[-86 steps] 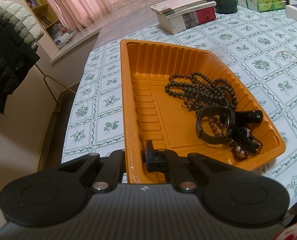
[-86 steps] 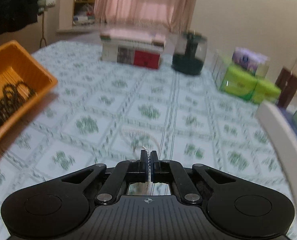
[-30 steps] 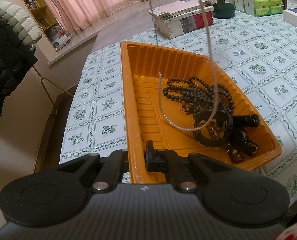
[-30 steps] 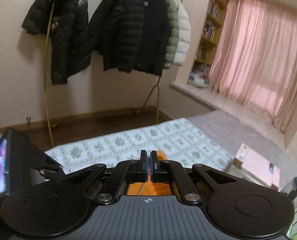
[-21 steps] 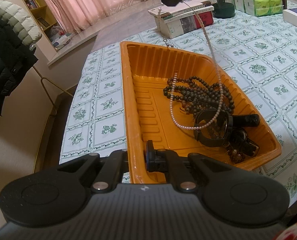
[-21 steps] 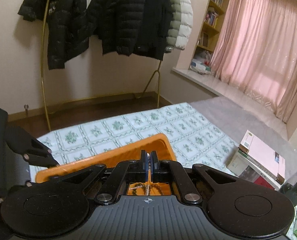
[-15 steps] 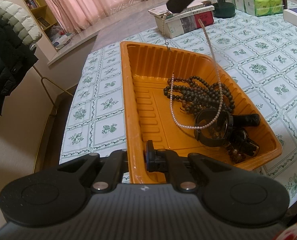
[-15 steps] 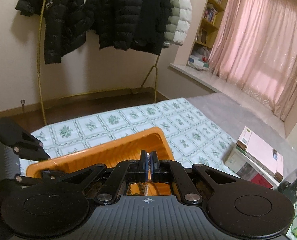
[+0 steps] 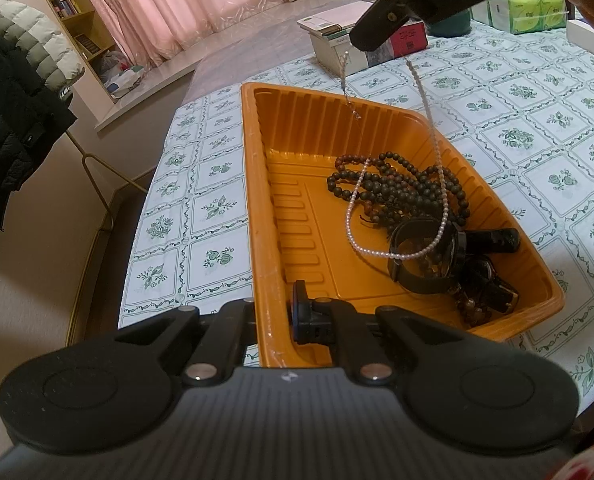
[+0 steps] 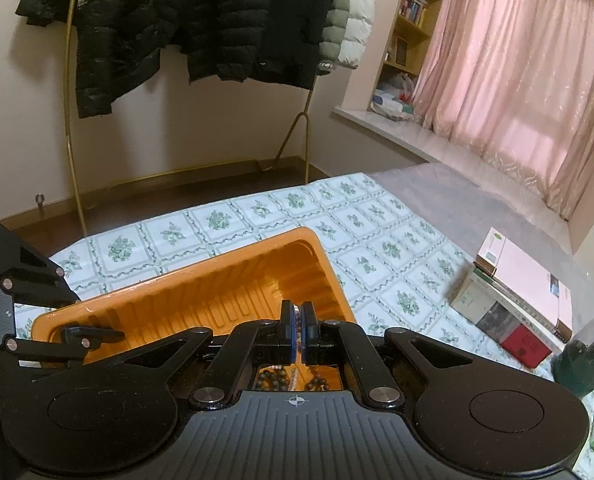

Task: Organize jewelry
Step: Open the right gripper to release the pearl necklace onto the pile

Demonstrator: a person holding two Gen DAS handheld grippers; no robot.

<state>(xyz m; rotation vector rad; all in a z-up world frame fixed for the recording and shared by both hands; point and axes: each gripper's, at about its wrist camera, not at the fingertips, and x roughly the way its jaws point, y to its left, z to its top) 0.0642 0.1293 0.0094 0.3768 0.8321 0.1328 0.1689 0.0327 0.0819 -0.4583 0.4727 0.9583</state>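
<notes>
An orange tray (image 9: 297,152) lies on the flower-patterned tablecloth and holds dark wooden bead strands (image 9: 401,184) and a black watch (image 9: 421,256). My left gripper (image 9: 275,316) is shut on the tray's near rim, with the wall between its fingers. My right gripper (image 9: 371,38) hangs above the tray's far end, shut on a pearl necklace (image 9: 353,216). The necklace's loop dangles into the tray, its lowest part resting on the watch and beads. In the right wrist view the right gripper (image 10: 297,336) pinches the strand, with the tray (image 10: 201,296) below it.
A stack of books (image 10: 517,292) and a dark jar (image 10: 585,360) stand on the table beyond the tray. Green tissue packs (image 9: 529,8) sit at the far right. The table's left edge runs close beside the tray. A coat rack with jackets (image 10: 217,20) stands by the wall.
The right gripper has come down over the tray with the pearl necklace, so the loop now hangs lower and touches the watch. The left gripper has stayed on the rim.
</notes>
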